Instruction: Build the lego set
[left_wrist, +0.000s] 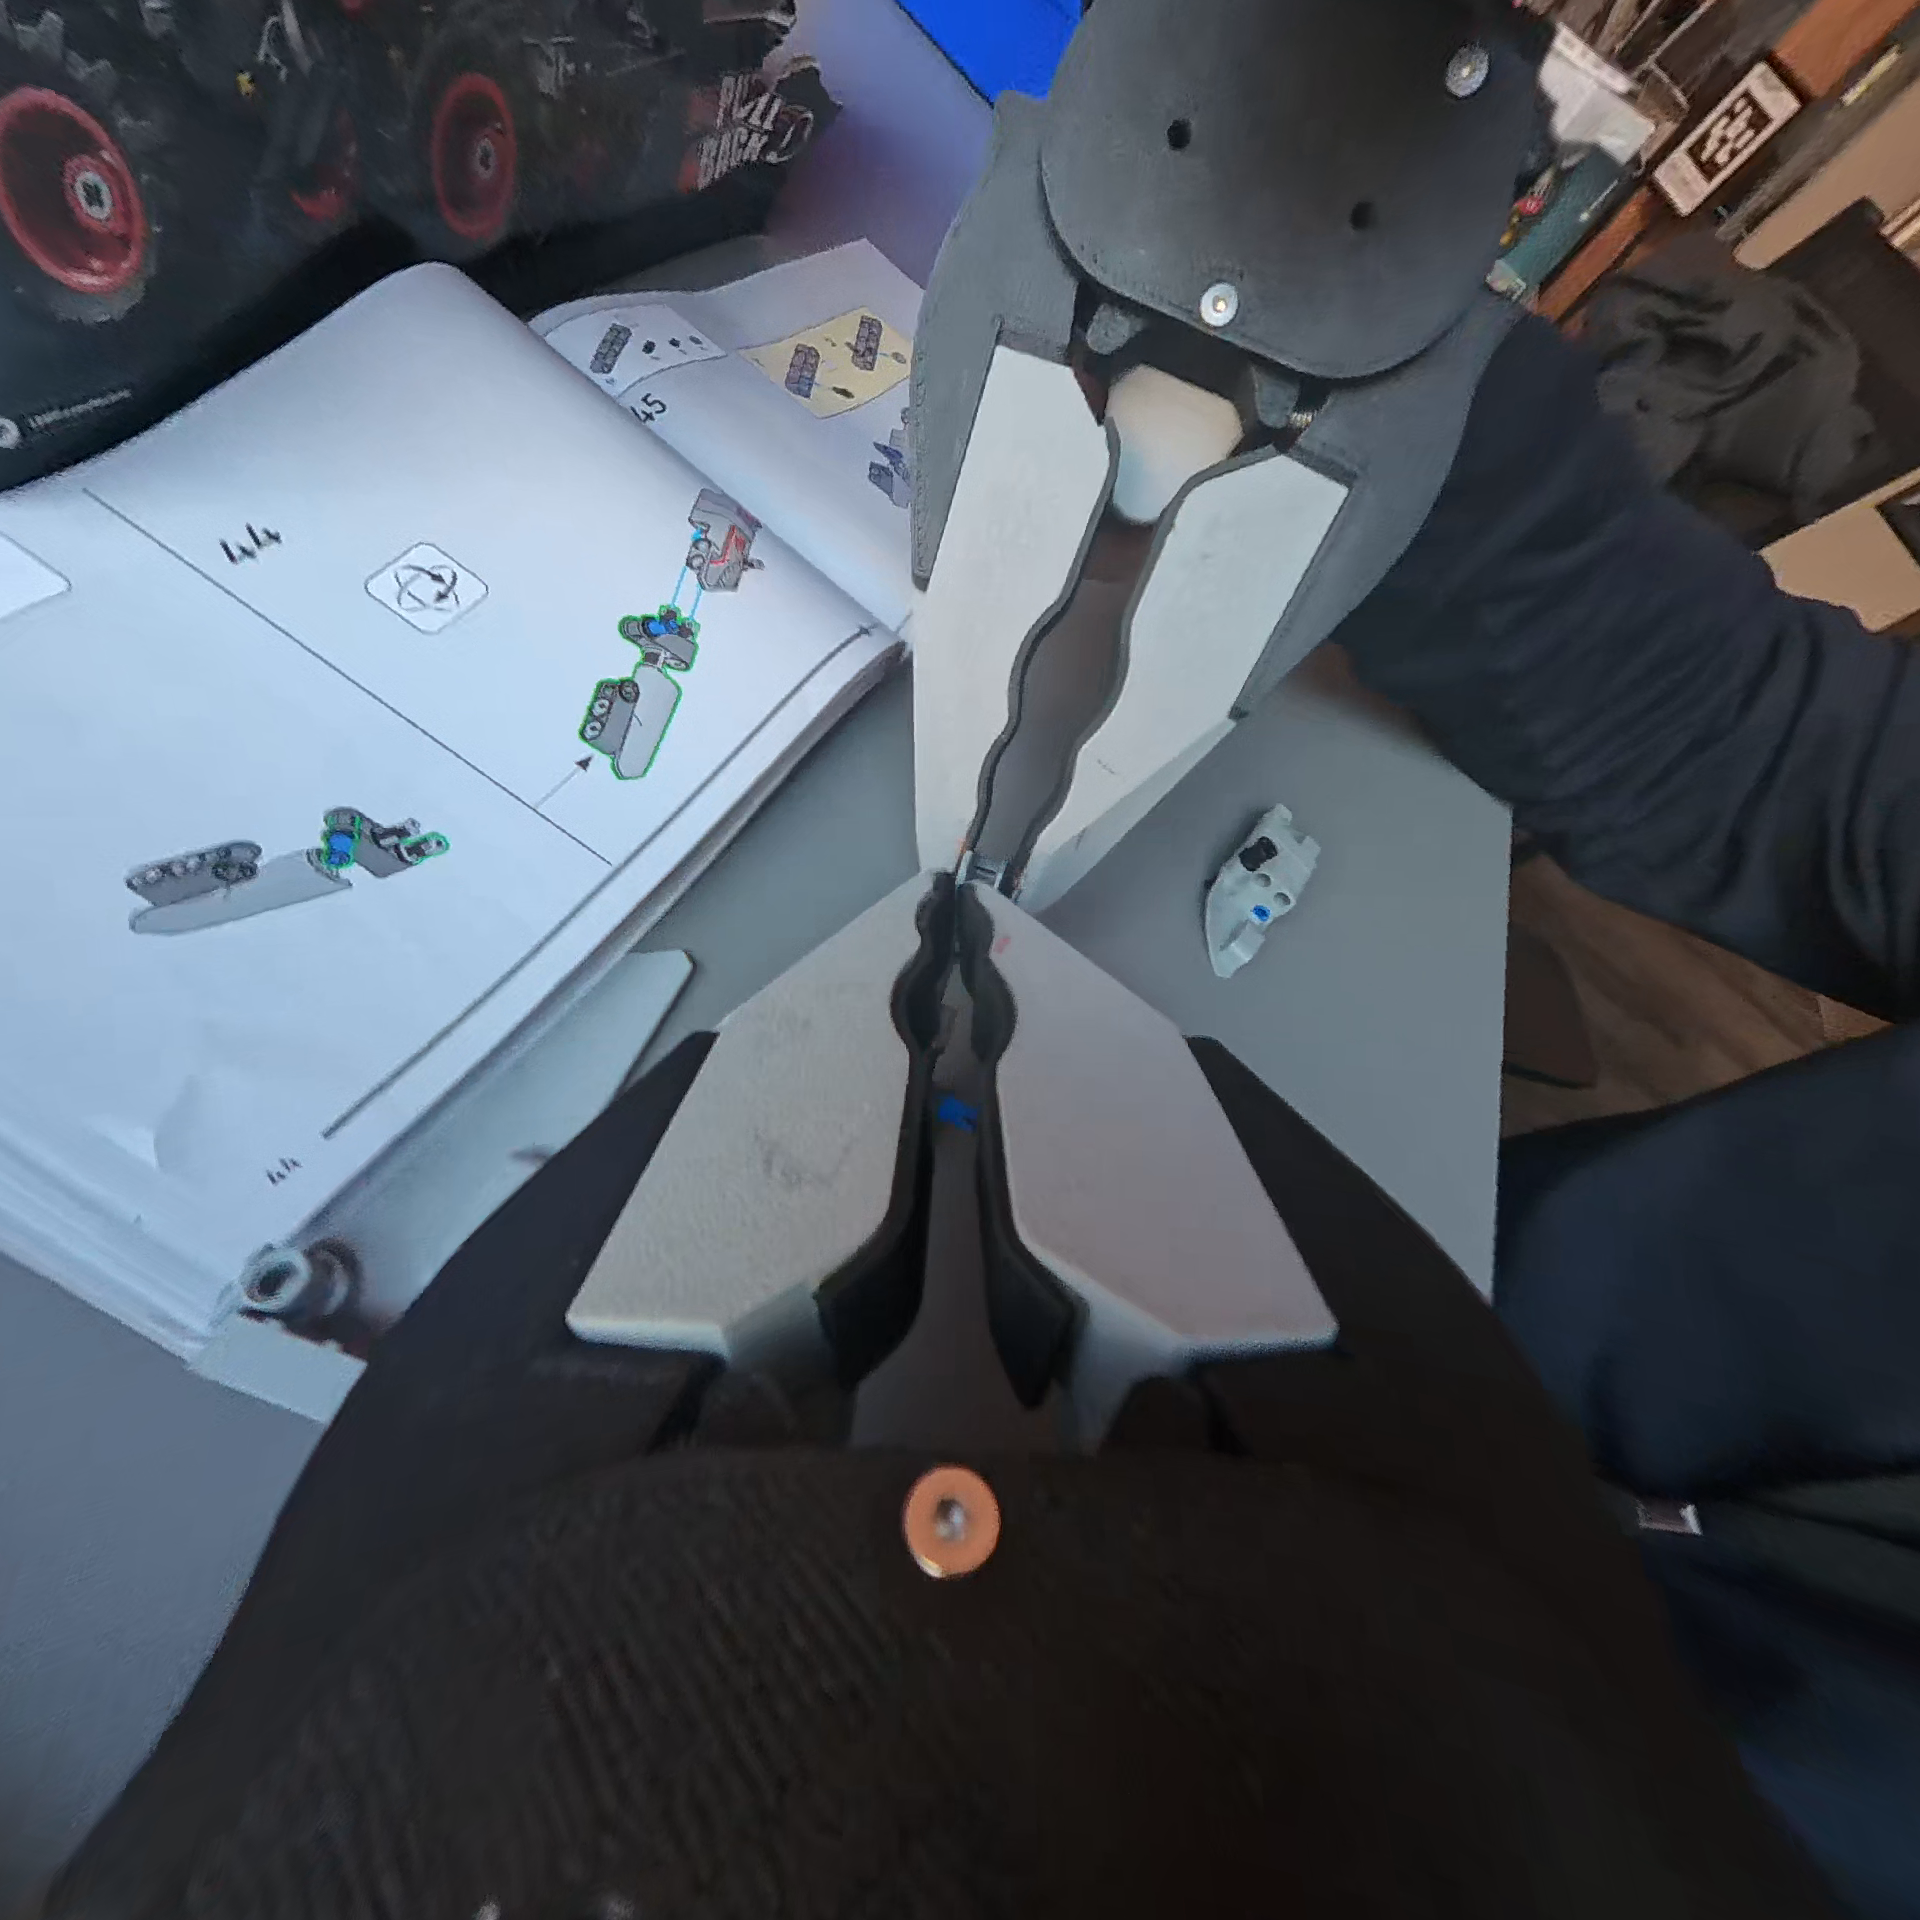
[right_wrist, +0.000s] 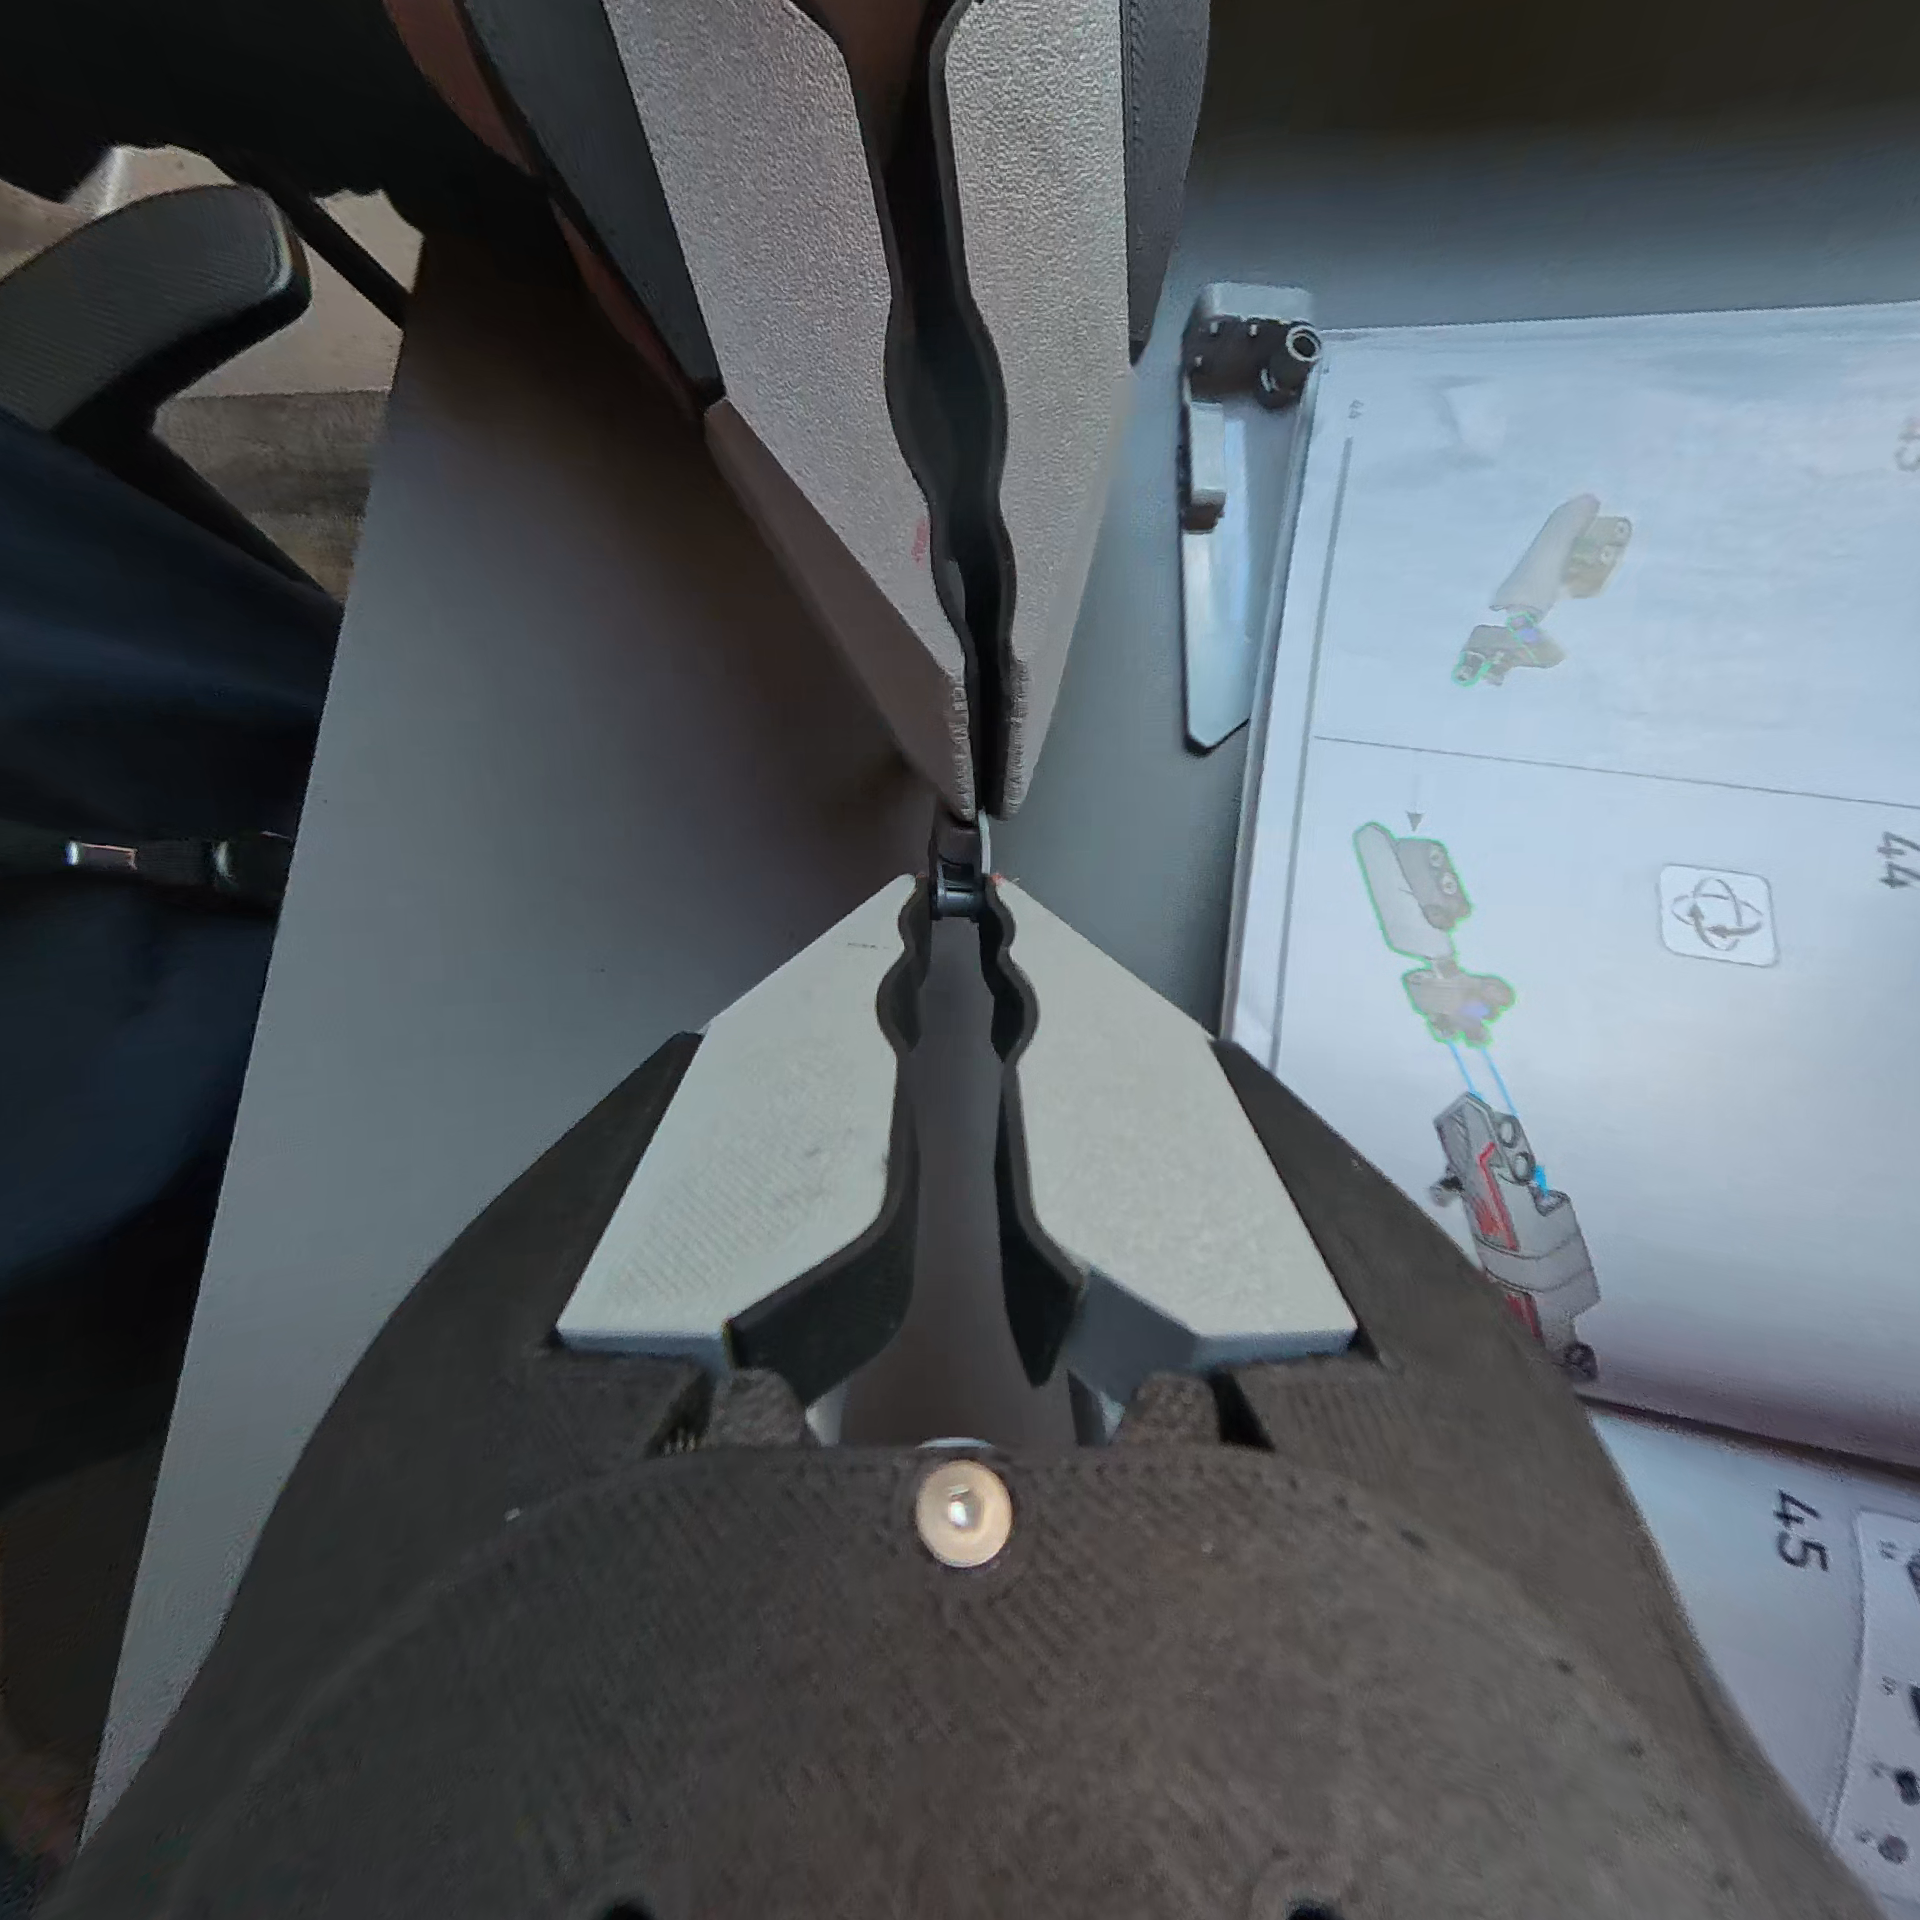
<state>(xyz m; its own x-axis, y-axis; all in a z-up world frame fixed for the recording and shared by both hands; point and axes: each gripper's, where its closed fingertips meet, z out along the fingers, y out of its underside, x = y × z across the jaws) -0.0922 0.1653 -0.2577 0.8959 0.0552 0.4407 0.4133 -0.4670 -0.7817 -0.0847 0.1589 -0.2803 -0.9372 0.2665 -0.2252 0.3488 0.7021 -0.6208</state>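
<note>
My left gripper (left_wrist: 951, 896) and my right gripper (left_wrist: 987, 857) meet tip to tip above the grey table (left_wrist: 1361, 1060). Both are shut on a small dark grey lego piece (left_wrist: 982, 868) from opposite ends. In the right wrist view, my right gripper (right_wrist: 961, 902) pinches the piece's dark end (right_wrist: 956, 883). My left gripper (right_wrist: 979, 802) comes in from the top and holds its thinner far end. A small blue bit (left_wrist: 954, 1114) shows in the gap between the left fingers; I cannot tell if it is held.
An open instruction booklet (left_wrist: 364, 831) lies to the left, also seen in the right wrist view (right_wrist: 1610, 779). A grey lego sub-assembly (left_wrist: 1257, 894) lies on the table. A grey panel assembly (right_wrist: 1210, 540) sits by the booklet's edge. The lego box (left_wrist: 260, 187) stands behind. A dark sleeve (left_wrist: 1683, 727) reaches in. Left and right tips are no more than a few centimetres apart.
</note>
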